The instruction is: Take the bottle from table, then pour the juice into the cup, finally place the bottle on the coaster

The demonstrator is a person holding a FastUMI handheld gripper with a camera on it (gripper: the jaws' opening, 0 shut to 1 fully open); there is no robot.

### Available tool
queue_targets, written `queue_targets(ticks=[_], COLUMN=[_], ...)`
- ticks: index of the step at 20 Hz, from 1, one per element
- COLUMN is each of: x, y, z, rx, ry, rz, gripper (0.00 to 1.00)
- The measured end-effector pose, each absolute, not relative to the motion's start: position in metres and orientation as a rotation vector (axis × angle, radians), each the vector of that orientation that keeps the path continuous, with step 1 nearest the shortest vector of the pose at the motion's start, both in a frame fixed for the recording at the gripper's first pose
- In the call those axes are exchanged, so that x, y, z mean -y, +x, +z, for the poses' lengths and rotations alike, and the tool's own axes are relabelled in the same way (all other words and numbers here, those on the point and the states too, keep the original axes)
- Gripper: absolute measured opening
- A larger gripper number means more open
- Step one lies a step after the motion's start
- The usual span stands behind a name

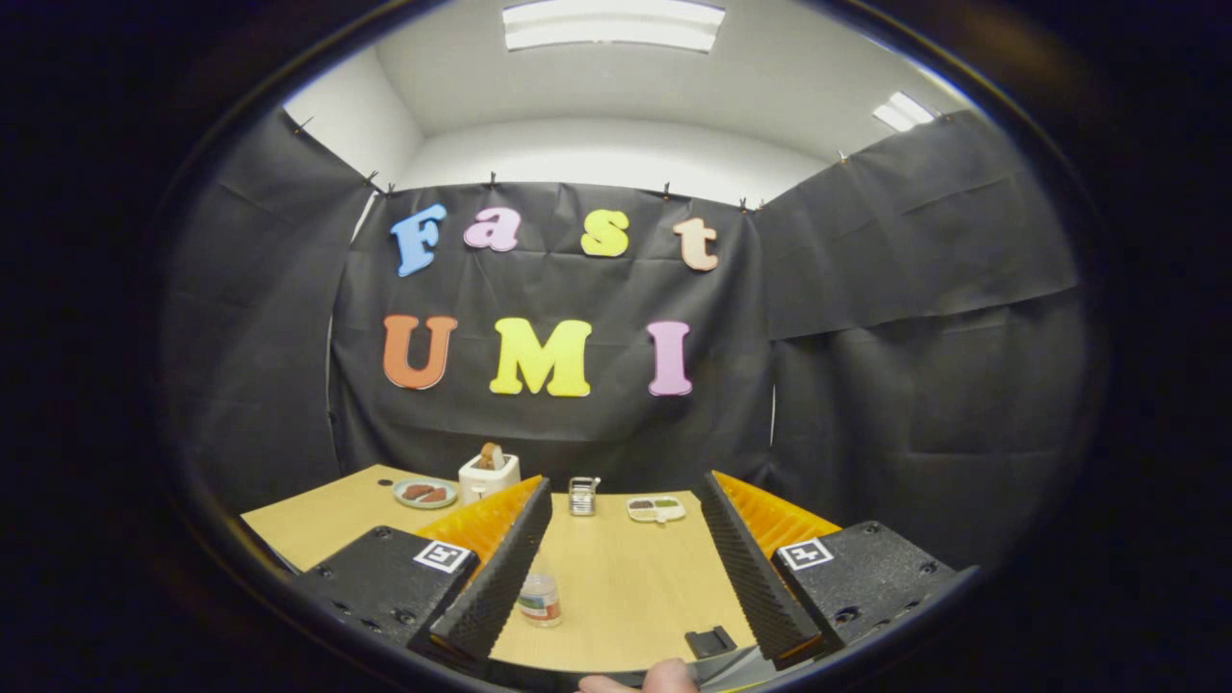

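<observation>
A small clear bottle point(540, 597) with a label stands upright on the wooden table point(626, 577), between my fingers and close to the left one. My gripper point(624, 500) is open wide, its fingers point(500, 577) spread apart and touching nothing. A small dark flat square point(710, 641), maybe the coaster, lies on the near table edge close to the right finger. At the table's far side a small glass cup point(582, 496) with a handle stands beyond the fingertips.
A white toaster point(489, 474) holding a slice of bread and a grey plate point(424, 493) with food sit at the far left. A white divided dish point(655, 508) lies right of the cup. A fingertip point(645, 680) shows at the near edge.
</observation>
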State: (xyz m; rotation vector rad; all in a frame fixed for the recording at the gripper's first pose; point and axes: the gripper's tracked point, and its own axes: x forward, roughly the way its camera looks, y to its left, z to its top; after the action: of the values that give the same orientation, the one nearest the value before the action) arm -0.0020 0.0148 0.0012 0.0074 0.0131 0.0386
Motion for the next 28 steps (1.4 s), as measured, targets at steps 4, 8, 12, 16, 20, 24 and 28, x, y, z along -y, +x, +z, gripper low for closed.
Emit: queue_targets(ticks=[4,8,12,16,20,24,28], x=[-0.019,-0.027,-0.036,-0.05,-0.063,-0.084,-0.104], y=[-0.001,0.001,0.009,0.02,0.033,0.041,0.051], z=[0.0,-0.004,-0.021,-0.054,-0.097,-0.145,-0.187], rx=[-0.019,-0.026,-0.056,-0.116,-0.179,-0.263,-0.333], ry=[-0.002,-0.009,-0.001,-0.011,-0.017,0.002,0.001], rz=[0.044,0.062,0.084,0.122,0.15,0.203,0.244], gripper=[1.0,1.0,1.0,1.0,1.0,1.0,1.0])
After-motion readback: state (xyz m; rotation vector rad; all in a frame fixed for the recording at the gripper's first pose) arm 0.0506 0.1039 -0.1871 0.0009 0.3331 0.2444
